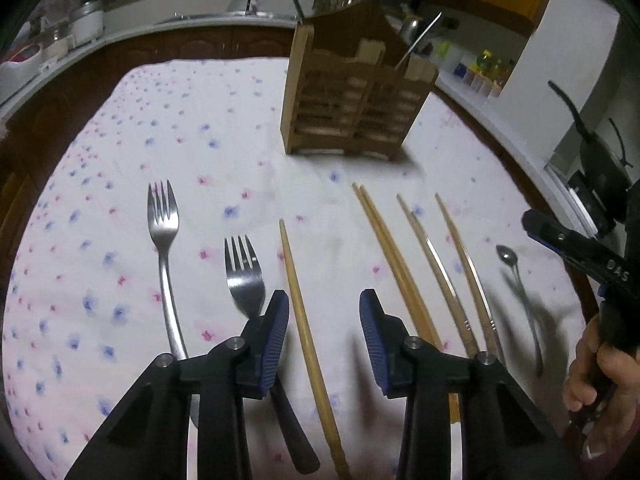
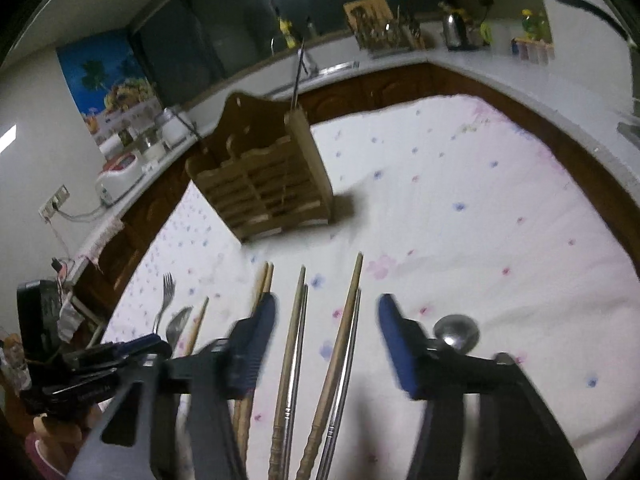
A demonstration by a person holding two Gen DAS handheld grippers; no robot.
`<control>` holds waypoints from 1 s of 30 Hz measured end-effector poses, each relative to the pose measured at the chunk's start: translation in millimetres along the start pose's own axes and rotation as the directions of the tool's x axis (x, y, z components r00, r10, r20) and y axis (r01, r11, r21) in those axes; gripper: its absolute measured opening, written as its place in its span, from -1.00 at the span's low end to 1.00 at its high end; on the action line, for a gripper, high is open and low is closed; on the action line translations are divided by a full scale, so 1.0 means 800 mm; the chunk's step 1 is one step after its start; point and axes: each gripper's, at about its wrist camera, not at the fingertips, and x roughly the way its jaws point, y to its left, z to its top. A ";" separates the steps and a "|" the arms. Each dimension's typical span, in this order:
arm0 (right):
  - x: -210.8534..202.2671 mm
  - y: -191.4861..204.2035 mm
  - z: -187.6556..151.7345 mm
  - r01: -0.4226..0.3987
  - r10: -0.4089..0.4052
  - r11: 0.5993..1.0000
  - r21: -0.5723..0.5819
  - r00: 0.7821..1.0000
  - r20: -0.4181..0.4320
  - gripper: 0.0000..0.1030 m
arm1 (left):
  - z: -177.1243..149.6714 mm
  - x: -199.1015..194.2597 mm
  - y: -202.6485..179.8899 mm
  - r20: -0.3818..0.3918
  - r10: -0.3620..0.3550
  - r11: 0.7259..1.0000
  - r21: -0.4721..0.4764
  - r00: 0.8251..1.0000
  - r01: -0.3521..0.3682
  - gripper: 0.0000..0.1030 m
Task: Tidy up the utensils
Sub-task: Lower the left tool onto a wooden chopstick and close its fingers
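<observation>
Here the left gripper (image 1: 324, 316) hangs wide open and empty over a single pale wooden chopstick (image 1: 308, 340) on the flower-print table (image 1: 120, 160), two steel forks (image 1: 164, 248) just left. The right gripper (image 2: 326, 344), likewise open and empty, straddles two wooden-and-metal chopstick pairs (image 2: 320, 376), with the slatted wooden utensil caddy (image 2: 264, 184) standing beyond.

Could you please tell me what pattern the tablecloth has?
The tablecloth is white with small blue and pink flowers, clearest in the left wrist view.
</observation>
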 end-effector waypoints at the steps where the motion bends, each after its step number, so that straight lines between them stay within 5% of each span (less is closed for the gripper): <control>1: 0.007 0.001 -0.002 -0.006 0.006 1.000 -0.001 1.000 -0.020 -0.33 | 0.001 0.006 0.000 -0.013 0.005 1.000 0.000 1.000 -0.005 -0.30; 9: 0.051 0.003 -0.020 -0.007 0.005 1.000 -0.012 0.990 -0.140 -0.64 | 0.003 0.028 0.005 -0.053 0.012 1.000 -0.013 0.998 -0.013 -0.34; 30: 0.105 -0.002 0.003 0.020 -0.031 0.999 -0.045 0.968 -0.248 -0.73 | 0.035 0.073 0.007 -0.147 -0.003 1.000 0.013 0.989 0.005 -0.44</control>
